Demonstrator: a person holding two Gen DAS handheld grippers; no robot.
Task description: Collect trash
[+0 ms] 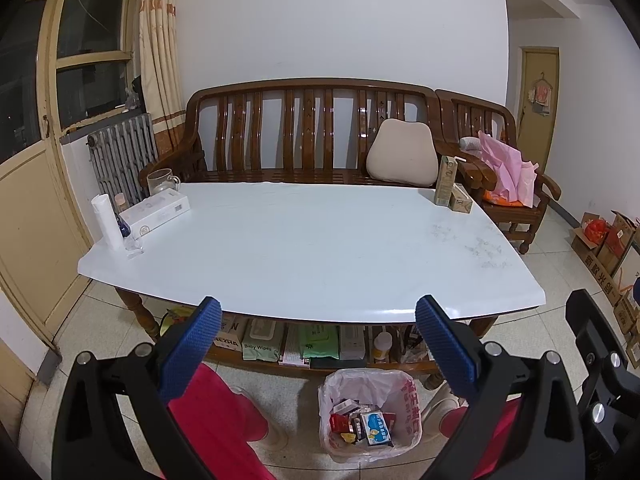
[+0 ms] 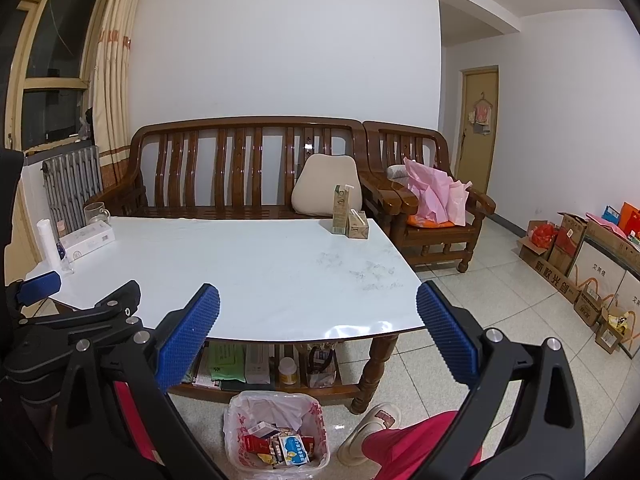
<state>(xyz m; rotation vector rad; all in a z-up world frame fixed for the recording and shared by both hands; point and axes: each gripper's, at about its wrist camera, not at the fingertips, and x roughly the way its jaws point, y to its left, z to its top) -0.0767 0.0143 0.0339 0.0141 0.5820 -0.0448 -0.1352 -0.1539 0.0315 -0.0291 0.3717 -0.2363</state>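
A bin lined with a white plastic bag (image 1: 370, 420) stands on the floor in front of the white table (image 1: 312, 248); it holds several small boxes and wrappers and also shows in the right wrist view (image 2: 276, 436). Two drink cartons (image 1: 450, 188) stand at the table's far right corner, also seen in the right wrist view (image 2: 348, 214). My left gripper (image 1: 318, 344) is open and empty above the table's near edge. My right gripper (image 2: 318, 336) is open and empty, to the right of the left one.
A white box (image 1: 156, 214), a white tube (image 1: 106, 220) and a glass mug (image 1: 160, 180) sit at the table's left end. A wooden bench (image 1: 312, 132) with a cushion stands behind. Cardboard boxes (image 2: 580, 264) line the right wall. The person's red-clad legs flank the bin.
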